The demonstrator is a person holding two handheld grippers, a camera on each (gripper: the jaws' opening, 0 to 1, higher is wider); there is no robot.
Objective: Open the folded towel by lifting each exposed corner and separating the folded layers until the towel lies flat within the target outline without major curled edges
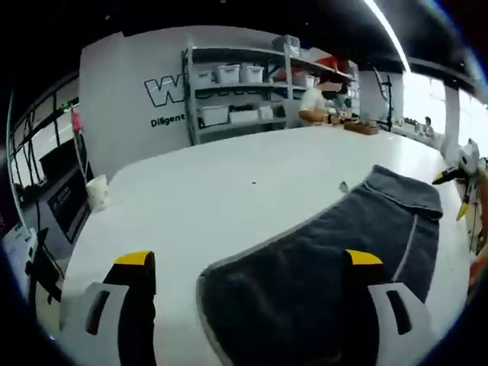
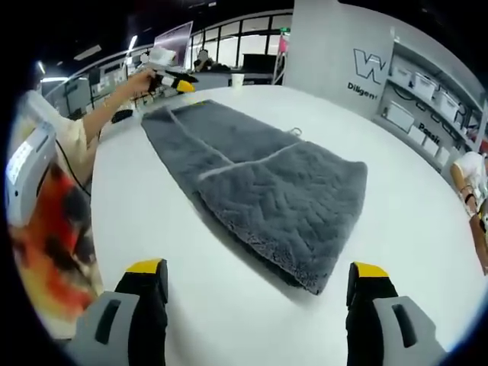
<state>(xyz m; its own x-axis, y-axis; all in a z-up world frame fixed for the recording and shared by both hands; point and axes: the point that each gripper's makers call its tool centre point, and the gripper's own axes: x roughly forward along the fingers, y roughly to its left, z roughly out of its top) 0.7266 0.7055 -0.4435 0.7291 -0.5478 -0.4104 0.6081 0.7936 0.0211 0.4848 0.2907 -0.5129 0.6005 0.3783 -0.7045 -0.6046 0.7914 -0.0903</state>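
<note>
A grey towel (image 1: 328, 259) lies folded on the white table (image 1: 221, 183). One layer lies over another, with pale seam lines showing. My left gripper (image 1: 249, 259) is open above the towel's near end, one jaw over the bare table and one over the cloth. In the right gripper view the towel (image 2: 259, 175) runs away from me, its thick folded end nearest. My right gripper (image 2: 258, 268) is open just short of that end, holding nothing. The left gripper (image 2: 171, 82) shows at the towel's far end, held in a hand. The right gripper (image 1: 461, 179) shows past the towel's far end.
Shelves with white bins (image 1: 229, 76) stand against the lettered wall, with a person (image 1: 313, 103) nearby. A white cup (image 1: 97, 191) stands near the table's edge. A small object (image 2: 296, 131) lies beside the towel. A patterned sleeve (image 2: 46, 221) is at my left.
</note>
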